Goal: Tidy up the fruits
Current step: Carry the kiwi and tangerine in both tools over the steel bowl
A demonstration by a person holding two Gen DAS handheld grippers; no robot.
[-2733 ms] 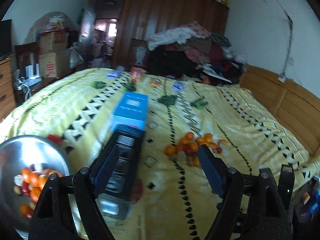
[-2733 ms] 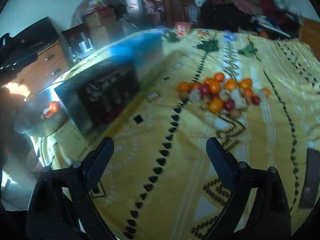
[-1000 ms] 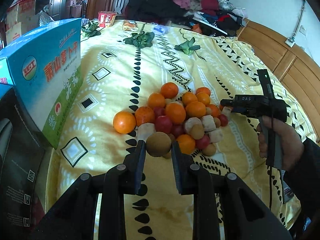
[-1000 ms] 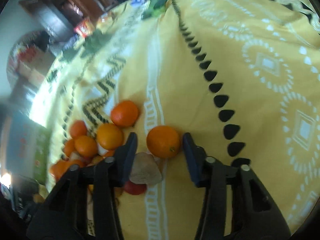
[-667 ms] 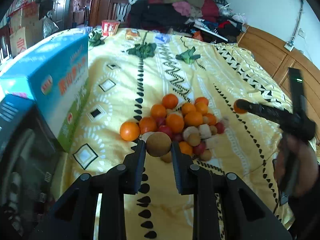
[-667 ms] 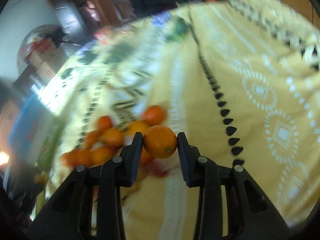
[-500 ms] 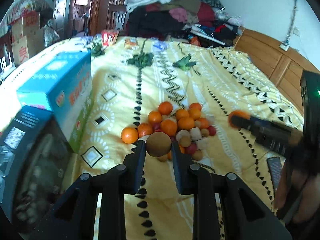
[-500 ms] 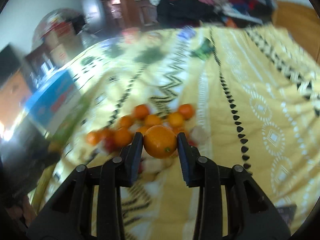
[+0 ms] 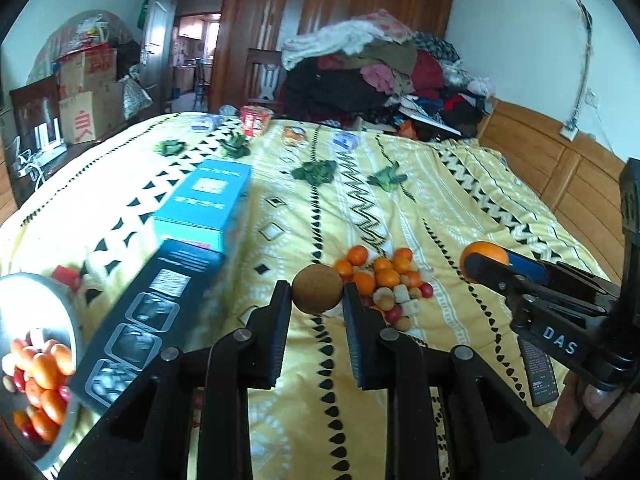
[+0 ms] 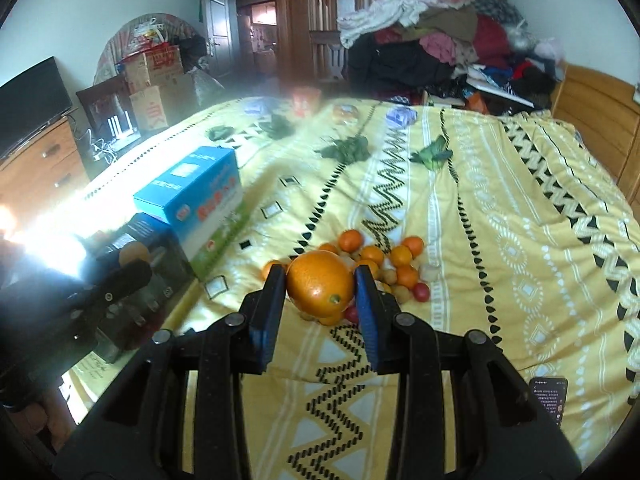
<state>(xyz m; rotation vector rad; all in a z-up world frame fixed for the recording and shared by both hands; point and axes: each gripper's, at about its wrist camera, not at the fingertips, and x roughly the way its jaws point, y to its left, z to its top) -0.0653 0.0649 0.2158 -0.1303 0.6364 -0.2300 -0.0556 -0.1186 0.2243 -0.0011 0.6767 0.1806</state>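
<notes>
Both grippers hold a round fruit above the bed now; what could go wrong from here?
1. The left gripper pinches the brown fruit only at its fingertips; a quick swing might let it slip onto the bed.
2. The black box stands between the grippers and the bowl; a low path could knock it.
3. The orange in the right gripper could roll out likewise.

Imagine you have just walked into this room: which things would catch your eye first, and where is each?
First, the two pairs of tongs held up over the yellow patterned bedspread: the left tongs grip a round brown fruit, the right tongs a large glossy orange. Behind them, mid-bed, lies a heap of small orange, red and pale fruits. At the far left edge sits a shiny metal bowl partly filled with similar fruit.
</notes>
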